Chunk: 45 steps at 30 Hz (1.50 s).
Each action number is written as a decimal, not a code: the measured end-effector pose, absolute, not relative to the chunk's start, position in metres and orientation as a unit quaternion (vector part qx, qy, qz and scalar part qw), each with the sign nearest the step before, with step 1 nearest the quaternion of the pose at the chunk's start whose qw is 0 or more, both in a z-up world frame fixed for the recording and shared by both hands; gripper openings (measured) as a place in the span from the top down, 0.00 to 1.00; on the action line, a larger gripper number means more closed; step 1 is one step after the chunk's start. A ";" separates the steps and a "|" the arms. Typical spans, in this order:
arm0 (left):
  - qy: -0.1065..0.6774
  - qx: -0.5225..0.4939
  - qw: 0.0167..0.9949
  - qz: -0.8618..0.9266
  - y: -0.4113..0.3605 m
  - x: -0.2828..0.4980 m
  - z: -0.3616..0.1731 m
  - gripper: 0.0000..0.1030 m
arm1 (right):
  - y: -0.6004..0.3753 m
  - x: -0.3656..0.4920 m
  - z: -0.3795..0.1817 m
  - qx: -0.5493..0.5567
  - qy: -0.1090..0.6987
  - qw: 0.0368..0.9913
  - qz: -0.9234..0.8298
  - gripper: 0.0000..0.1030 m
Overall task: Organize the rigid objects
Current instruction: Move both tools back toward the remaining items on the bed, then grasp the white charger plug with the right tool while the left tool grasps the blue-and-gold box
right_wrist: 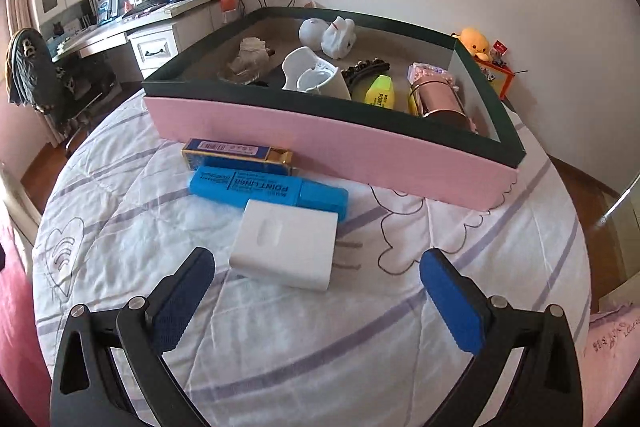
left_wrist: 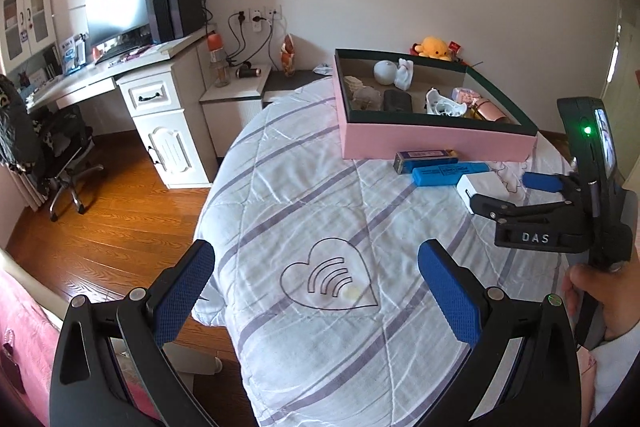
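With most of the clutter already in the pink box [right_wrist: 320, 147], the right gripper [right_wrist: 316, 291], jaws wide, lines up on the white charger [right_wrist: 286, 243] just before it, beside the blue highlighter [right_wrist: 260, 187], while the left gripper [left_wrist: 316, 291] waits agape and empty farther back.

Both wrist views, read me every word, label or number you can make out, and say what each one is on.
"POINT LINER": upside down on the blue highlighter.
"POINT": yellow highlighter in the pink box.
"DAS": body of the right tool, seen from the left wrist.
Dark blue box label: too small to read.
White charger: no text visible.
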<state>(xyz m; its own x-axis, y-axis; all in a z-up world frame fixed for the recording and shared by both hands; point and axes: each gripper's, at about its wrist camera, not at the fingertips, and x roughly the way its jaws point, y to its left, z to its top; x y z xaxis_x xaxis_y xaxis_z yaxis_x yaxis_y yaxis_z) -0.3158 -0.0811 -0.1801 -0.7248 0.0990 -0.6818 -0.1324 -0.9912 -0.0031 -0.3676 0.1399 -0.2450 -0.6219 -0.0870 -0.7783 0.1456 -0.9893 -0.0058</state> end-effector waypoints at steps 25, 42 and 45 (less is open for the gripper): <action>0.020 -0.433 0.096 0.896 0.046 -0.396 -0.218 0.00 | 0.253 -0.342 -0.248 0.425 -0.011 0.054 -0.903 0.34; -0.011 -0.459 0.057 0.887 0.083 -0.454 -0.235 0.00 | 0.245 -0.348 -0.257 0.420 0.012 0.068 -0.905 0.32; -0.003 -0.456 0.049 0.889 0.082 -0.456 -0.237 0.00 | 0.245 -0.348 -0.258 0.420 0.011 0.071 -0.905 0.32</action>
<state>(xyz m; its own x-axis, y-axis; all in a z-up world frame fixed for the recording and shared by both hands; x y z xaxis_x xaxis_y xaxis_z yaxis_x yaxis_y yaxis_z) -0.4565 0.0822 -0.2366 -0.5795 0.0902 -0.8099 -0.0854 -0.9951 -0.0497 -0.3481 0.2454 -0.2578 -0.6375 -0.1192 -0.7612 0.1375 -0.9897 0.0399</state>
